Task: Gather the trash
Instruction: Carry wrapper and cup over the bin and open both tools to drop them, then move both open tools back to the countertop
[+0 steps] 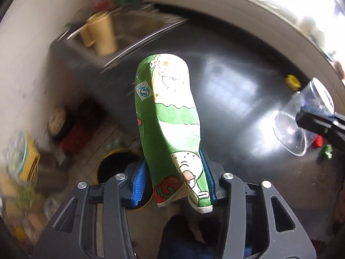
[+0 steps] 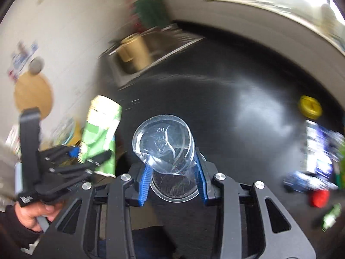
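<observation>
Blue pads of the left gripper point(image 1: 175, 180) pinch a green cartoon-printed carton point(image 1: 170, 116) near its base; light, crushable, held low; the right gripper point(image 2: 173, 178) squeezes a clear plastic cup point(image 2: 166, 149), thin and slippery; beyond, a yellow lid point(image 2: 310, 106) lies on the black counter point(image 2: 248, 99).

A blue "S" logo marks the green paper cup point(image 1: 168, 116).

The right gripper point(image 2: 173, 168) holds a clear plastic cup point(image 2: 166, 149) between its blue jaws above the dark surface point(image 2: 248, 133). At left, a hand point(image 2: 36, 213) carries the left gripper point(image 2: 90, 154), clamped on a crushed green carton point(image 2: 101, 129).
</observation>
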A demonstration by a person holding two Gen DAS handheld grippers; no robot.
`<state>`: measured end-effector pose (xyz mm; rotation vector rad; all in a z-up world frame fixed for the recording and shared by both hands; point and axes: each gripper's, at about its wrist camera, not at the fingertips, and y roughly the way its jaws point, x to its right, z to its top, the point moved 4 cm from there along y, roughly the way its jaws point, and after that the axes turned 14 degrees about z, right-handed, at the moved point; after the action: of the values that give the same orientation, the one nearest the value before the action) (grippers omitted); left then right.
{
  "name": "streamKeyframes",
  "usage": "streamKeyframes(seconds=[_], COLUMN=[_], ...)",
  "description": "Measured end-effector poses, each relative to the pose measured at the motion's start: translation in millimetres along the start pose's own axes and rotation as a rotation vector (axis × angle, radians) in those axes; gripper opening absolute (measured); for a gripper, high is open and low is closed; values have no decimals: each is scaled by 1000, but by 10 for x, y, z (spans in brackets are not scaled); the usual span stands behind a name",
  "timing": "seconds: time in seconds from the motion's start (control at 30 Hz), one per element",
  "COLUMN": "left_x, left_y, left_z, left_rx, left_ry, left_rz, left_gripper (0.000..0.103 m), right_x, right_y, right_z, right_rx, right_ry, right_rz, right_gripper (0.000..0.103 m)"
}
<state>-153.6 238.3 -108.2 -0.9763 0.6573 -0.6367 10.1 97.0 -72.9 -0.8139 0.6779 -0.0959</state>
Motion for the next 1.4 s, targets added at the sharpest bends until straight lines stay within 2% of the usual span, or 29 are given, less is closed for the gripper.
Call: streamKeyframes(seconds=[0.07, 0.17, 0.27, 0.4, 0.57, 0.73, 0.8, 0.87, 0.9, 0.93, 1.13, 1.17, 1.23, 1.33, 1.4], left_x=[-403, -955, -1276, -1446, -1450, -1431, -1462, -1473, -1485, -1498, -1545, -1555, -1571, -1554, -1440], left_y=[171, 509, 920, 1510, 2111, 2475, 2567, 2608, 2606, 2599, 2383, 2252, 2032, 1568, 1169], left_z=[-221, -600, -949, -1248, -1513, -1624, -1640, -1661, -1667, -1666, -1643, -1605, -1523, -1342, -1136], left_rx=[-42, -109, -183, -237, -291, -332, -342, -347, -343, -337, -311, -296, -267, -199, -143], left_ry=[-64, -147, -198, -223, -248, -258, -274, -279, -275, -272, -247, -234, -226, -193, -142], left_rz=[20, 65, 62, 50, 10, -23, -39, -55, -49, -40, -15, -6, 6, 38, 44], left_gripper=[45, 45, 45, 45, 46, 47, 51, 59, 71, 77, 83, 84, 89, 92, 93], right_x=[-352, -831, -1124, -1153, -1093, -992, -984, -956, -958, -942, -1048, -1078, -1181, -1390, -1430], right_y=[423, 1105, 1668, 2545, 3312, 3738, 3888, 3956, 3978, 3960, 3684, 3617, 3390, 2788, 2164], right_z=[58, 54, -9, -164, -371, -556, -572, -615, -618, -619, -580, -566, -524, -371, -189], right_rx=[-64, -168, -245, -373, -484, -549, -563, -578, -580, -580, -579, -578, -568, -494, -388], right_ry=[-42, -99, -147, -173, -181, -159, -165, -167, -171, -169, -173, -166, -151, -164, -174], right_rz=[84, 157, 171, 135, 79, 41, 28, 23, 12, 14, 39, 47, 80, 132, 131], right_gripper=[37, 37, 37, 38, 39, 40, 49, 55, 63, 66, 72, 72, 72, 80, 89])
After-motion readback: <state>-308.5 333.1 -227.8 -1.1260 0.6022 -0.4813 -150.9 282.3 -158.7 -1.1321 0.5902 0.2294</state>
